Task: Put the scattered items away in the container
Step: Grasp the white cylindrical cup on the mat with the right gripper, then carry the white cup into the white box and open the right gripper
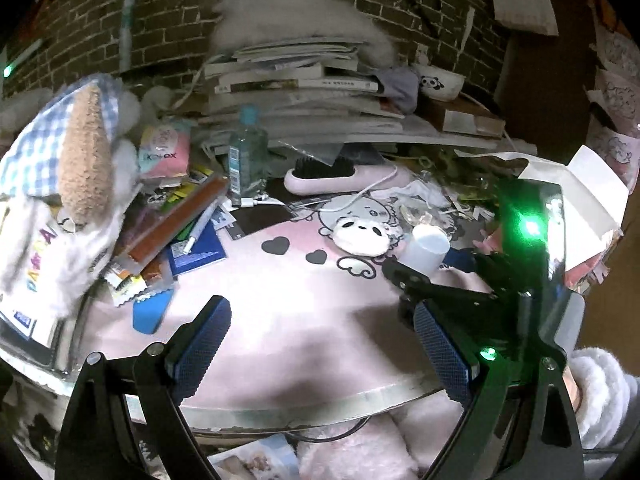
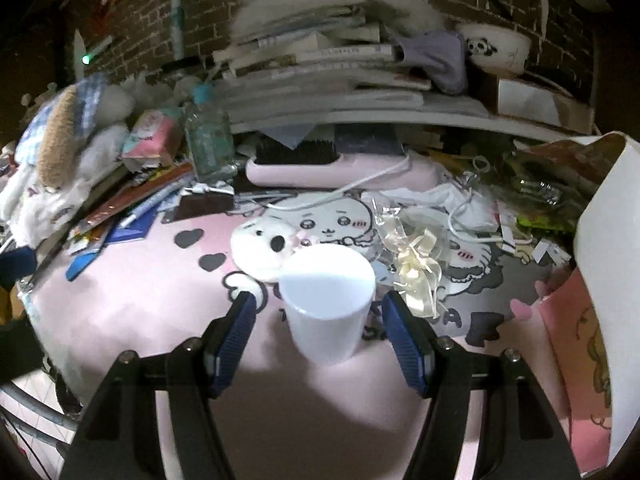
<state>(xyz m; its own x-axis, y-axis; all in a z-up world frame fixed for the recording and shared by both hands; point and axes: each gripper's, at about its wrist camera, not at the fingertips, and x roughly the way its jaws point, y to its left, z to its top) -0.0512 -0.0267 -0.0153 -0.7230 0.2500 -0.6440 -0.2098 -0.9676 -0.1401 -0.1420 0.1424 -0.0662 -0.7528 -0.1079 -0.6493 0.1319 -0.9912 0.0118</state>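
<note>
A white plastic cup [image 2: 328, 304] stands upright on the pink cartoon desk mat [image 2: 160, 300]. My right gripper [image 2: 320, 340] is open around the cup, with a gap showing between each blue pad and the cup's wall. In the left wrist view the same cup [image 1: 426, 246] stands at the right with the right gripper [image 1: 434, 274] around it. My left gripper [image 1: 326, 340] is open over bare mat near the table's front edge, holding nothing. A white open paper container [image 2: 600, 272] stands at the right edge, also visible as white flaps [image 1: 580, 192].
Beyond the cup lie a panda plush [image 2: 260, 248], a clear ribbon pouch [image 2: 416, 264], a pink hairbrush [image 2: 320, 168] and a charging cable. A bottle [image 1: 246, 156], a plush toy [image 1: 80, 152] and stationery crowd the left. Stacked books [image 1: 300, 80] and a panda bowl [image 1: 440, 80] fill the back.
</note>
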